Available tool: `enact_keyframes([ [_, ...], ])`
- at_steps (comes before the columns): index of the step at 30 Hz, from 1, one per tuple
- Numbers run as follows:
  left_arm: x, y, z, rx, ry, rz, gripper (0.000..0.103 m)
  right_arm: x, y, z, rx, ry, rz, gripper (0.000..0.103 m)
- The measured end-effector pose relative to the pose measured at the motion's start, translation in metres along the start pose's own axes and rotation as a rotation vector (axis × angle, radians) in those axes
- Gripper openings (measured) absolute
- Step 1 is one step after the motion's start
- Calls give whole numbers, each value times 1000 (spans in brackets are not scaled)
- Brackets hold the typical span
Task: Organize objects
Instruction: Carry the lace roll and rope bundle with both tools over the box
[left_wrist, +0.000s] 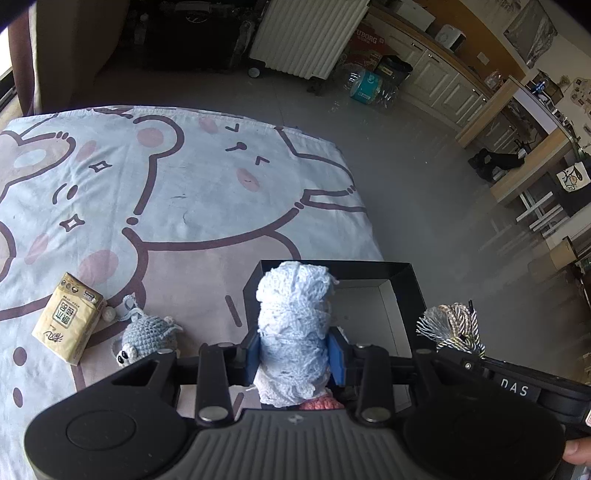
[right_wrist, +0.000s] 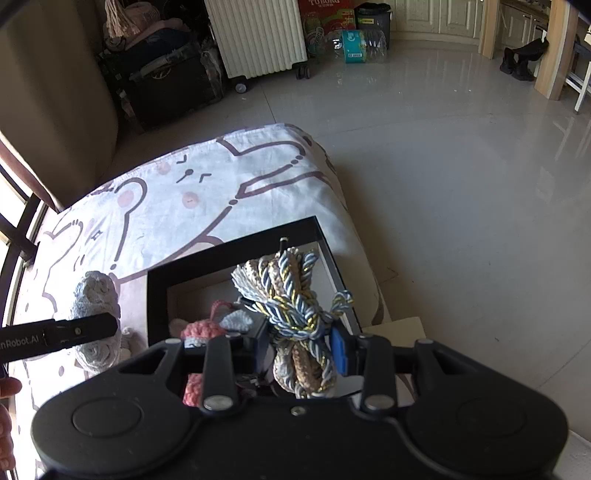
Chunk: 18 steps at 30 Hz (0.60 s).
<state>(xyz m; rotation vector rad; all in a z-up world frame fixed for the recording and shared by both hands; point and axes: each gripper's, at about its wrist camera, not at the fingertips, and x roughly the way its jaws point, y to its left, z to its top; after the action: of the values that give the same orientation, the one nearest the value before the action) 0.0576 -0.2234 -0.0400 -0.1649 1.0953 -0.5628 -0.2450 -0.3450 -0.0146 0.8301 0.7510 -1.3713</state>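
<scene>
My left gripper (left_wrist: 295, 354) is shut on a roll of pale blue lace (left_wrist: 293, 325), held upright over the near left edge of the black box (left_wrist: 406, 284). My right gripper (right_wrist: 303, 350) is shut on a bundle of blue, gold and white twisted cord (right_wrist: 295, 302), held above the same box (right_wrist: 236, 254). The cord bundle also shows in the left wrist view (left_wrist: 452, 326); the lace roll shows in the right wrist view (right_wrist: 94, 295). A pink crochet piece (right_wrist: 201, 328) and a white crochet piece (right_wrist: 236, 319) lie inside the box.
A grey crochet mouse (left_wrist: 146, 336) and a yellow tissue pack (left_wrist: 68, 317) lie on the cartoon-print cloth (left_wrist: 192, 192) left of the box. The table edge drops to the tiled floor (right_wrist: 461, 184) on the right. A white radiator (right_wrist: 258, 33) stands far back.
</scene>
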Motion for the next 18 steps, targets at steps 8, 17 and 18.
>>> enact_keyframes([
  [8, 20, -2, 6, -19, 0, -21, 39, 35, -5, 1, -22, 57, -21, 36],
  [17, 40, -10, 12, -14, -11, -54, 39, 71, -7, -5, -31, 125, -29, 36],
  [18, 42, -13, 12, -1, -12, -50, 39, 74, -8, -6, -33, 132, -31, 37],
])
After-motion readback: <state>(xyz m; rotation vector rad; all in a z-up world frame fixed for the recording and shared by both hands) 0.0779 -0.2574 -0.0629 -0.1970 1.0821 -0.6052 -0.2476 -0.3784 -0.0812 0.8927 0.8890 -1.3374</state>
